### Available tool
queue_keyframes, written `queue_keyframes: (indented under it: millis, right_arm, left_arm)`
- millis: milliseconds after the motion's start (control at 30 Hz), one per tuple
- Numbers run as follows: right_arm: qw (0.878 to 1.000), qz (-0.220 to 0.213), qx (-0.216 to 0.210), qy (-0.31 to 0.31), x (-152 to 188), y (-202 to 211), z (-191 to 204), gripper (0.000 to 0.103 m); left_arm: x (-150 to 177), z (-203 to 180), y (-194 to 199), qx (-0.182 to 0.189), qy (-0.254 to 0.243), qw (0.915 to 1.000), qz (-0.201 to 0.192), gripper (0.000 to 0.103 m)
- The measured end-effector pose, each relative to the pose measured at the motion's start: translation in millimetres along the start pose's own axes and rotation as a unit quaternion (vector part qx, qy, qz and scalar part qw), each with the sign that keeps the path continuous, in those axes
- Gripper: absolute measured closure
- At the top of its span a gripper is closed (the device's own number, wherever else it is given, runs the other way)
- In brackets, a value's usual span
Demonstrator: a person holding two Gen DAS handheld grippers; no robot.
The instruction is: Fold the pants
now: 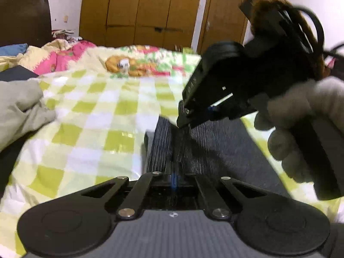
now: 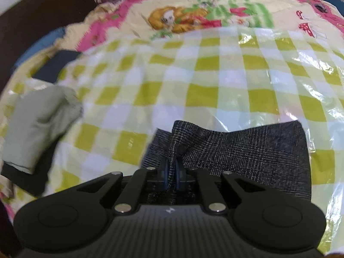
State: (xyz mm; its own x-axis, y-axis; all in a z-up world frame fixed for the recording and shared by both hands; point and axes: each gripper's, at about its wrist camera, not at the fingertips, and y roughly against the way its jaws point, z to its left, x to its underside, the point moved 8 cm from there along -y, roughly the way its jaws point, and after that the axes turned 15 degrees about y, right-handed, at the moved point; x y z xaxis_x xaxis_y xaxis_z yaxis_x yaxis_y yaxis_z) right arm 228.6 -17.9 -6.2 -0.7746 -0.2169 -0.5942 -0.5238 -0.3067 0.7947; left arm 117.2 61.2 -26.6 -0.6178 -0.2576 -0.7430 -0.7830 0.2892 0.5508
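Pants [image 2: 247, 150] on the checked sheet [image 2: 215, 81], grey garment [image 2: 38, 124] far left.

Readable text: none in either view.
Left gripper [image 1: 174, 172]: a small white emblem on the body below the fingers, a mark and not letters.
Right gripper [image 2: 171, 172]: the same kind of small white emblem on its body, no letters.
Right gripper's side plate, left wrist view: pale embossed characters, too blurred to read.
Wardrobe [image 1: 150, 10]: small pale stickers on the doors, nothing legible.
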Motion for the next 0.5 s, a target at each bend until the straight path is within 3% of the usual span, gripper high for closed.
queue_keyframes:
  millis: [100,267,500]
  right_arm:
    - [1.0,-0.013,-0.001,0.014,-7.1,6.5,11.4,0.095]
    - [1.0,-0.001,-0.01,0.017,-7.0,-26.3,28.3,0.095]
    - [0.989,0.018,0.035,0.141,4.3,-63.9,66.1,0.093]
  left_arm:
    - [-5.1,4.9,7.8,-0.005,0.003,0.9998,-0.017,0.087]
    - [5.5,18.7,-6.4,-0.032,0.0,0.9995,0.005,0.087]
    - [22.2,24.9,-22.2,-0.075,-0.026,0.9962,0.036,0.087]
